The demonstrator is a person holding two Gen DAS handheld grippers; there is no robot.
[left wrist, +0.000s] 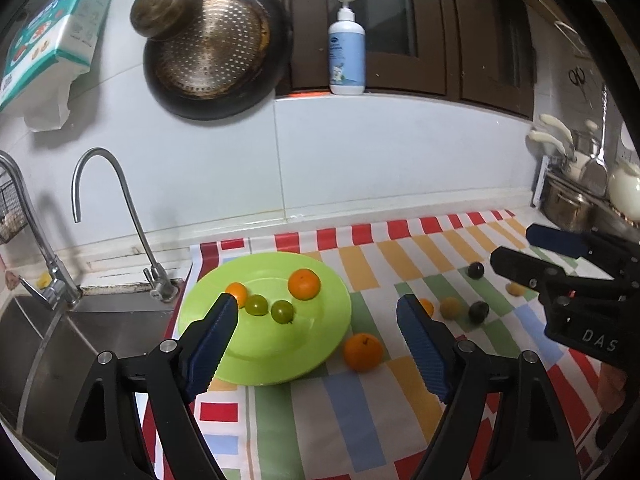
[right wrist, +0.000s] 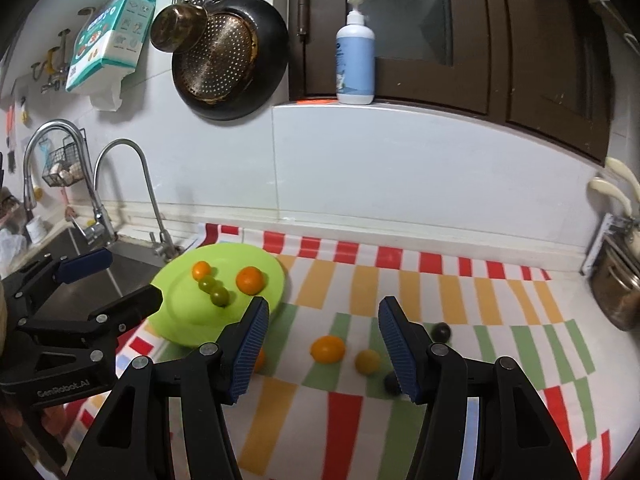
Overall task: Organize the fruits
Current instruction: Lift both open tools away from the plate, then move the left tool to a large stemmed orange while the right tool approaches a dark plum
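Observation:
A green plate [left wrist: 320, 336] [right wrist: 180, 320] lies on the striped cloth beside the sink. It holds a large orange [left wrist: 304, 284] [right wrist: 250, 280], a small orange [left wrist: 237, 292] [right wrist: 201, 270] and two green grapes [left wrist: 269, 308] [right wrist: 214, 290]. Loose on the cloth are an orange [left wrist: 363, 352], a small orange fruit [right wrist: 328, 349], a yellow fruit [right wrist: 367, 361] and dark grapes [left wrist: 478, 311] [right wrist: 441, 331]. My left gripper [left wrist: 316, 340] is open and empty above the plate's near edge. My right gripper [right wrist: 322, 344] is open and empty above the loose fruits.
A steel sink [left wrist: 48, 344] with two taps [left wrist: 132, 216] lies left of the cloth. Pans hang on the wall [left wrist: 212, 52]. A soap bottle [left wrist: 346, 46] stands on the sill. Pots and utensils [left wrist: 576, 192] crowd the right end of the counter.

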